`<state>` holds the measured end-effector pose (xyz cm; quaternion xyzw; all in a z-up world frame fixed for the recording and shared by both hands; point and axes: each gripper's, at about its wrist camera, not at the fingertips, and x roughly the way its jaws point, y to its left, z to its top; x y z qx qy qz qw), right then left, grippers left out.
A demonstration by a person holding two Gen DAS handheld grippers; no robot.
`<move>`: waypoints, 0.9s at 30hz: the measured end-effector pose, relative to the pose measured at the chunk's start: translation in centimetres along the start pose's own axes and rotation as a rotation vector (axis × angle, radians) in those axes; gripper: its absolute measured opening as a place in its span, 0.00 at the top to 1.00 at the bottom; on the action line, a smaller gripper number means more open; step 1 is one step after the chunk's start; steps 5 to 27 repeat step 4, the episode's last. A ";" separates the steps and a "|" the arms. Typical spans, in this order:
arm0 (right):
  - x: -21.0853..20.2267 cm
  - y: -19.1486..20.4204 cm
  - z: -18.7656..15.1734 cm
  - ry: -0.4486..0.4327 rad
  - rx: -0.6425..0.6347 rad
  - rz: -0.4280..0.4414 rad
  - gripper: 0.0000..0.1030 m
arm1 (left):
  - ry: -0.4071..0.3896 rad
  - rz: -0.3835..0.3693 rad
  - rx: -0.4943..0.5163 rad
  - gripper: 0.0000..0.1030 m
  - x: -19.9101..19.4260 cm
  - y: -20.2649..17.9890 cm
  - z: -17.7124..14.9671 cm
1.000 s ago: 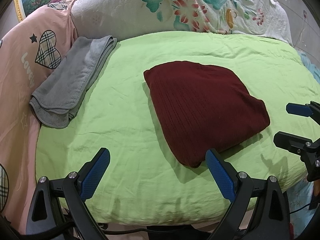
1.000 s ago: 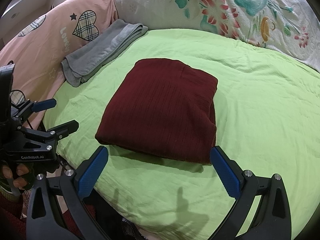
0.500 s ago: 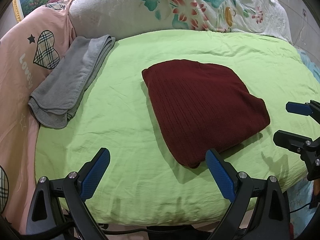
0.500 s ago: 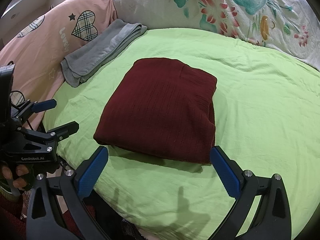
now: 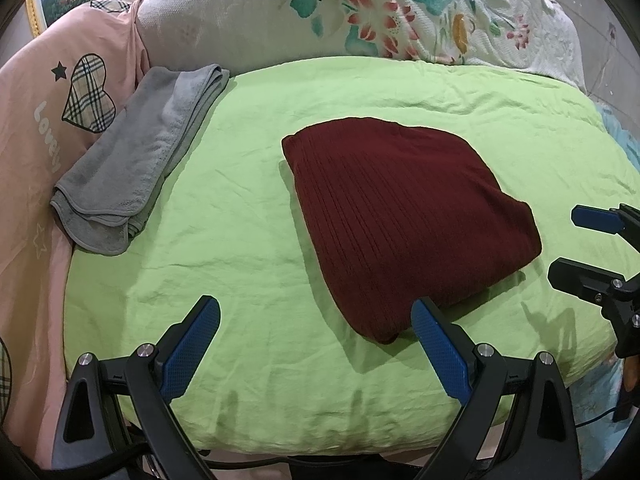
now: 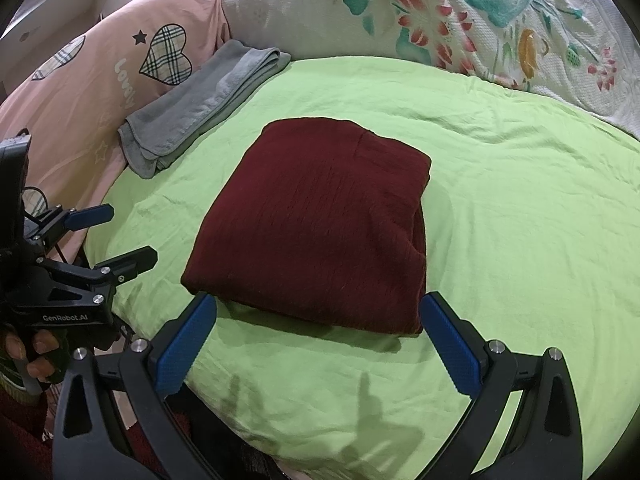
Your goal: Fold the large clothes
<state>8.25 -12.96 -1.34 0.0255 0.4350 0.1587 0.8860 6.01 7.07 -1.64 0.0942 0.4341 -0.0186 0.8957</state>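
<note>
The dark red garment [image 6: 316, 224] lies folded into a thick square on the green bed sheet [image 6: 520, 184], just ahead of the right gripper [image 6: 316, 340] and ahead and to the right of the left gripper [image 5: 316, 344]. Both grippers are spread wide and hold nothing. The fold looks finished, so the sensible step is to tidy or lift it: slide the fingers in low at the near corners, pinching every layer together so the stack cannot slump. The grey towel [image 5: 132, 168] lies well off to the left.
</note>
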 end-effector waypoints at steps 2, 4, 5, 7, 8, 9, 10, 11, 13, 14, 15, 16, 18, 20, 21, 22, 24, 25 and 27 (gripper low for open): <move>0.1 -0.3 0.2 0.000 0.000 0.002 0.01 | 0.001 -0.003 -0.007 0.06 0.1 0.0 0.2; 0.2 -0.4 0.4 -0.002 0.000 0.005 0.01 | 0.001 -0.012 -0.012 0.06 0.1 0.0 0.4; 0.2 -0.4 0.4 -0.002 0.000 0.005 0.01 | 0.001 -0.012 -0.012 0.06 0.1 0.0 0.4; 0.2 -0.4 0.4 -0.002 0.000 0.005 0.01 | 0.001 -0.012 -0.012 0.06 0.1 0.0 0.4; 0.2 -0.4 0.4 -0.002 0.000 0.005 0.01 | 0.001 -0.012 -0.012 0.06 0.1 0.0 0.4; 0.2 -0.4 0.4 -0.002 0.000 0.005 0.01 | 0.001 -0.012 -0.012 0.06 0.1 0.0 0.4; 0.2 -0.4 0.4 -0.002 0.000 0.005 0.01 | 0.001 -0.012 -0.012 0.06 0.1 0.0 0.4; 0.2 -0.4 0.4 -0.002 0.000 0.005 0.01 | 0.001 -0.012 -0.012 0.06 0.1 0.0 0.4; 0.2 -0.4 0.4 -0.002 0.000 0.005 0.01 | 0.001 -0.012 -0.012 0.06 0.1 0.0 0.4; 0.2 -0.4 0.4 -0.002 0.000 0.005 0.01 | 0.001 -0.012 -0.012 0.06 0.1 0.0 0.4; 0.2 -0.4 0.4 -0.002 0.000 0.005 0.01 | 0.001 -0.012 -0.012 0.06 0.1 0.0 0.4; 0.2 -0.4 0.4 -0.002 0.000 0.005 0.01 | 0.001 -0.012 -0.012 0.06 0.1 0.0 0.4; 0.2 -0.4 0.4 -0.002 0.000 0.005 0.01 | 0.001 -0.012 -0.012 0.06 0.1 0.0 0.4; 0.2 -0.4 0.4 -0.002 0.000 0.005 0.01 | 0.001 -0.012 -0.012 0.06 0.1 0.0 0.4; 0.2 -0.4 0.4 -0.002 0.000 0.005 0.01 | 0.001 -0.012 -0.012 0.06 0.1 0.0 0.4; 0.2 -0.4 0.4 -0.002 0.000 0.005 0.01 | 0.001 -0.012 -0.012 0.06 0.1 0.0 0.4; 0.2 -0.4 0.4 -0.002 0.000 0.005 0.01 | 0.001 -0.012 -0.012 0.06 0.1 0.0 0.4; 0.2 -0.4 0.4 -0.002 0.000 0.005 0.01 | 0.001 -0.012 -0.012 0.06 0.1 0.0 0.4; 0.2 -0.4 0.4 -0.002 0.000 0.005 0.01 | 0.001 -0.012 -0.012 0.06 0.1 0.0 0.4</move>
